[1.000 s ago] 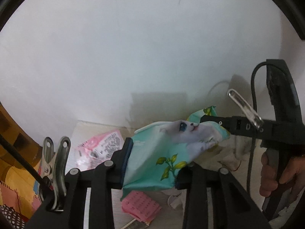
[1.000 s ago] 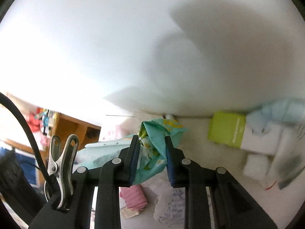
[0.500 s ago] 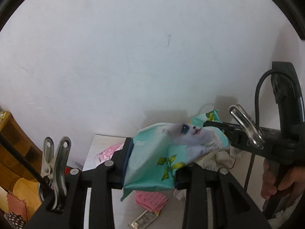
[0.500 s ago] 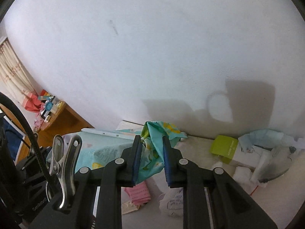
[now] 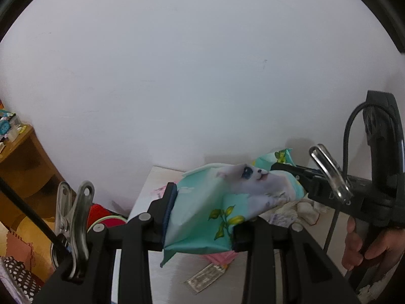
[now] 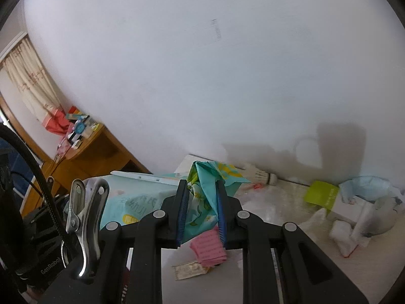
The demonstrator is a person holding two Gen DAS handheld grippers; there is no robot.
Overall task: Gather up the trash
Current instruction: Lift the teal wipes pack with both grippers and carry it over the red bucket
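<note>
Teal wrapper point(image 5: 202, 215) held in the air between both grippers, above the bench point(image 5: 172, 278).

Crinkled teal plastic, printed with a white kitten and yellow-green leaves, sags between two grips: left gripper point(image 5: 200, 224) fingers pinch one end, right gripper point(image 6: 201, 212) fingers clamp the bunched other end. Pink paper point(image 6: 208, 247) and a foil sachet point(image 6: 189, 269) lie on the bench below.
</note>
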